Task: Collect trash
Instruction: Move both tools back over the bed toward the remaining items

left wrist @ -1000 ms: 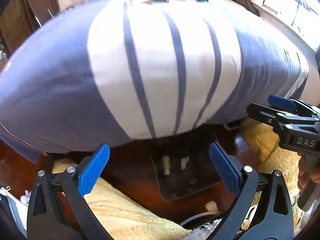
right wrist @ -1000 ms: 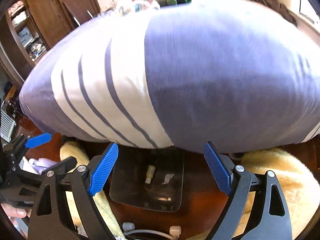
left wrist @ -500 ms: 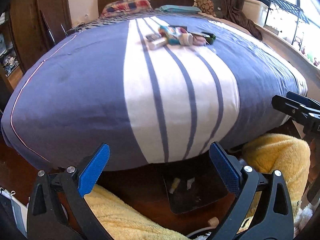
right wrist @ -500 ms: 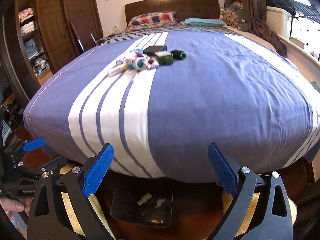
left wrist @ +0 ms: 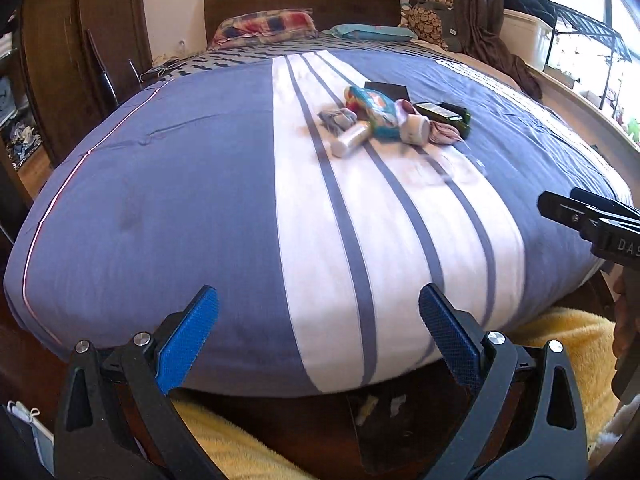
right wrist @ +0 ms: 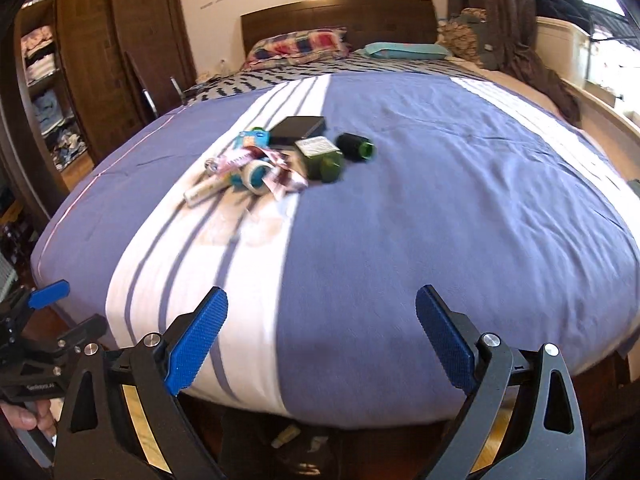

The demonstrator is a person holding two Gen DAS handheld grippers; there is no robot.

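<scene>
A pile of trash [left wrist: 376,120] lies mid-bed on the striped blue and white cover [left wrist: 200,200]: a white tube [left wrist: 350,140], a blue packet [left wrist: 374,110], a white cup [left wrist: 414,128], a green bottle [right wrist: 320,158], a black box [right wrist: 298,130] and crumpled wrappers [right wrist: 286,180]. My left gripper [left wrist: 318,336] hangs open over the bed's foot, far short of the pile. To its right my right gripper [right wrist: 322,340] is open too, nothing between its pads. A dark tray [left wrist: 380,444] with small scraps sits on the floor below the bed edge.
Yellow blankets [left wrist: 560,344] lie on the wooden floor on both sides of the tray. A dark wardrobe with shelves [right wrist: 80,80] stands left of the bed. Pillows [right wrist: 296,46] lie against the headboard. Clothes and a white bin [right wrist: 560,48] line the window side.
Both grippers have risen and tipped up. The views went from the bed's foot edge and the floor tray to the bed top, so the trash pile now shows.
</scene>
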